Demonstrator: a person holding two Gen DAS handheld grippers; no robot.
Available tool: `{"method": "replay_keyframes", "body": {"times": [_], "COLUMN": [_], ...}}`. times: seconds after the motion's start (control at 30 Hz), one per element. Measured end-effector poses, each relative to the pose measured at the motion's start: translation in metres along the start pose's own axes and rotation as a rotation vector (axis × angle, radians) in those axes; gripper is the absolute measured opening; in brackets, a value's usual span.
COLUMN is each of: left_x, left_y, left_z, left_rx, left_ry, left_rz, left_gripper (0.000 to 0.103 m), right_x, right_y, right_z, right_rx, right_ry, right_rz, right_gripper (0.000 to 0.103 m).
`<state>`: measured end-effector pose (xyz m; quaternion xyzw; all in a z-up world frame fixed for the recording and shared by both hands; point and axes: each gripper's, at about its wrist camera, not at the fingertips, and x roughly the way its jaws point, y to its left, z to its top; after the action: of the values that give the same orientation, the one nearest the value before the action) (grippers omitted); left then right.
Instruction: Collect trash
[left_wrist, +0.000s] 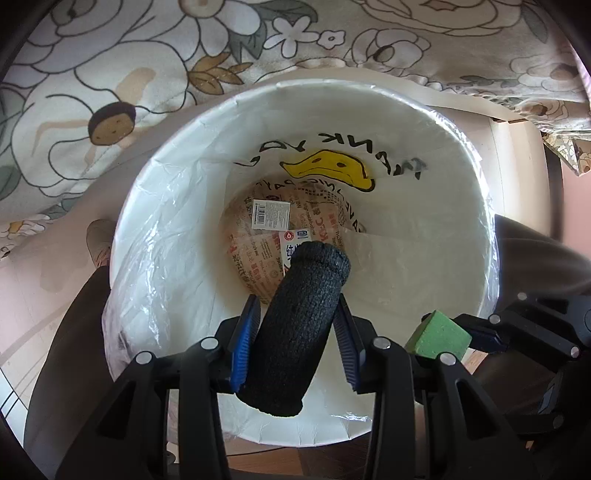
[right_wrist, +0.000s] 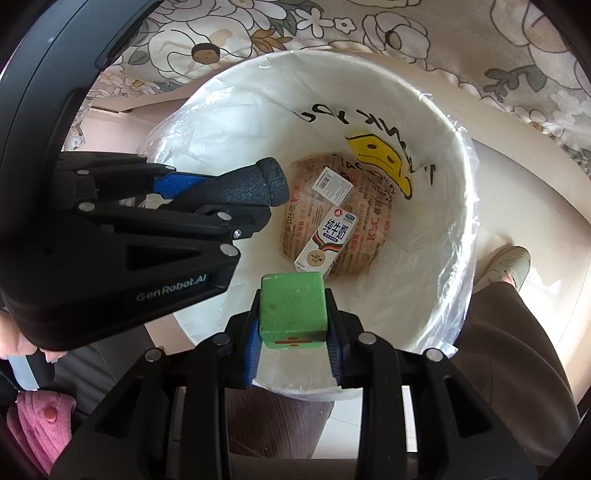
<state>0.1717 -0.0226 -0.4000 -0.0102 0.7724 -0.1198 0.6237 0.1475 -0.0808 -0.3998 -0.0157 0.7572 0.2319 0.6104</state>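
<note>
A white bin (left_wrist: 177, 173) (right_wrist: 443, 192) lined with a clear plastic bag stands below both grippers. My left gripper (left_wrist: 295, 325) is shut on a black foam cylinder (left_wrist: 299, 325) (right_wrist: 243, 184) that points down into the bin's mouth. My right gripper (right_wrist: 293, 314) is shut on a green foam block (right_wrist: 293, 306) (left_wrist: 439, 338) over the bin's near rim. At the bottom lie a milk carton (right_wrist: 328, 240) (left_wrist: 291, 247), a small white box (right_wrist: 332, 184) (left_wrist: 271, 214) and printed brown paper (right_wrist: 373, 229) (left_wrist: 314, 206).
A flowered cloth (left_wrist: 110, 74) (right_wrist: 443, 37) hangs behind the bin. A person's dark trouser leg (right_wrist: 517, 350) and a light shoe (right_wrist: 509, 269) stand beside it on the pale floor. A pink plush thing (right_wrist: 40, 424) lies at the lower left of the right wrist view.
</note>
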Motion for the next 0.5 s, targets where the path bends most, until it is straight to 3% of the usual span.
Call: {"method": "replay_keyframes", "body": {"times": [0.5], "left_x": [0.029], "left_y": [0.013], "left_z": [0.009], "left_rx": [-0.062], "left_ry": [0.053], "left_rz": [-0.051], "left_gripper": [0.044], "right_x": [0.034], "right_y": [-0.005], "right_z": [0.012], "right_rx": [0.015], "right_ry": [0.045], "right_rz": [-0.037], "right_gripper": [0.032]}}
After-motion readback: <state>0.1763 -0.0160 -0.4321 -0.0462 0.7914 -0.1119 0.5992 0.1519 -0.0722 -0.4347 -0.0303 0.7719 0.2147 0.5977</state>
